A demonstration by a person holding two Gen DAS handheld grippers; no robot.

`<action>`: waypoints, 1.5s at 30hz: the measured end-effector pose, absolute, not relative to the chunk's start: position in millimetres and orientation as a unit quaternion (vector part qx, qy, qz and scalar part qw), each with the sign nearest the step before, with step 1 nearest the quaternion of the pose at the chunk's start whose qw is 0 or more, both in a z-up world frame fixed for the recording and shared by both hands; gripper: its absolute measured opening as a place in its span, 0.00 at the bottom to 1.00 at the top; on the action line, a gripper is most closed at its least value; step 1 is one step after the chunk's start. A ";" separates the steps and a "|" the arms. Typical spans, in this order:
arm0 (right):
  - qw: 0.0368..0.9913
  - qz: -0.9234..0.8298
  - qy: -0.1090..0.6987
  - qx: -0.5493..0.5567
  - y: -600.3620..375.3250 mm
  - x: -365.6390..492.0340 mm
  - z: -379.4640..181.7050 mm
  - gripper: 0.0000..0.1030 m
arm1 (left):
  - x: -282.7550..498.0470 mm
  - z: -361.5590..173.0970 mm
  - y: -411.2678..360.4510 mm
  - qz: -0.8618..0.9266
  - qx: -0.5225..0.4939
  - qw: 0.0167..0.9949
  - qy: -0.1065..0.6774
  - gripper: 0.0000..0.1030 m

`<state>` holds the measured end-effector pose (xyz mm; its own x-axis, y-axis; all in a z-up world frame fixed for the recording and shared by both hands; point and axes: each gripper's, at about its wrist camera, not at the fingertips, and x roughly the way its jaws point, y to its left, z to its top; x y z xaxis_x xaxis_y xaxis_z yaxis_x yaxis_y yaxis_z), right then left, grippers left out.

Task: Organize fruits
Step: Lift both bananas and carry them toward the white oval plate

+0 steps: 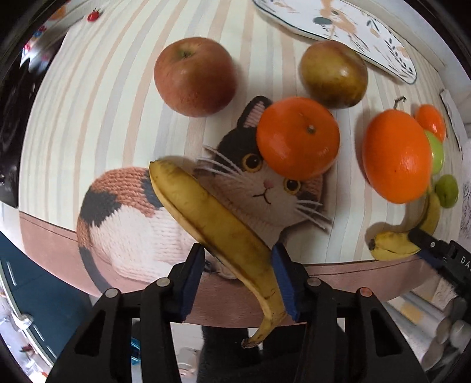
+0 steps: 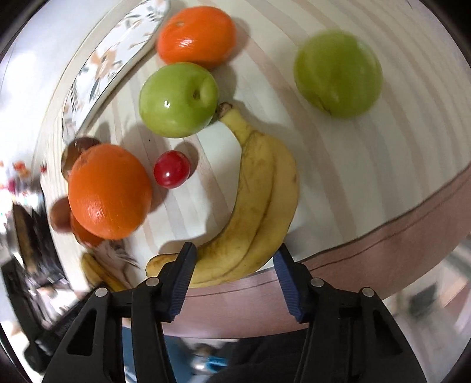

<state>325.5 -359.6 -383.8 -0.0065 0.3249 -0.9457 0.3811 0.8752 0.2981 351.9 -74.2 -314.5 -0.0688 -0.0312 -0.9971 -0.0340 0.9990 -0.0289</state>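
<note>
Three oranges (image 1: pixel 297 138), three bananas (image 1: pixel 217 224), four apples (image 1: pixel 194 76)

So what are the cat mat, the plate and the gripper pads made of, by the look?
Cat mat: looks like knitted or woven yarn, matte, with visible stitch rows, though it could be a print.
Plate: likely glazed ceramic, glossy white with a painted leaf pattern.
Gripper pads: probably blue rubber or soft plastic, ribbed and matte.
</note>
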 end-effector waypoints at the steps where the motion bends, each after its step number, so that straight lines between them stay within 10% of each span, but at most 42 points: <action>1: 0.659 -0.016 0.711 0.244 -358.0 327.3 -383.7 0.55 | 352.3 -313.4 -78.3 0.002 -0.019 0.684 0.730 0.46; 7: 0.653 -0.055 0.715 0.242 -340.8 339.1 -388.8 0.67 | 357.7 -319.7 -78.4 0.039 -0.094 0.679 0.727 0.47; 37: 0.705 0.002 0.709 0.006 -206.0 289.4 -373.7 0.54 | 309.3 -300.3 -144.5 -0.012 -0.001 0.682 0.732 0.33; 45: 0.711 -0.006 0.702 0.017 -186.3 278.2 -371.5 0.64 | 316.5 -287.9 -151.8 -0.004 0.001 0.683 0.730 0.31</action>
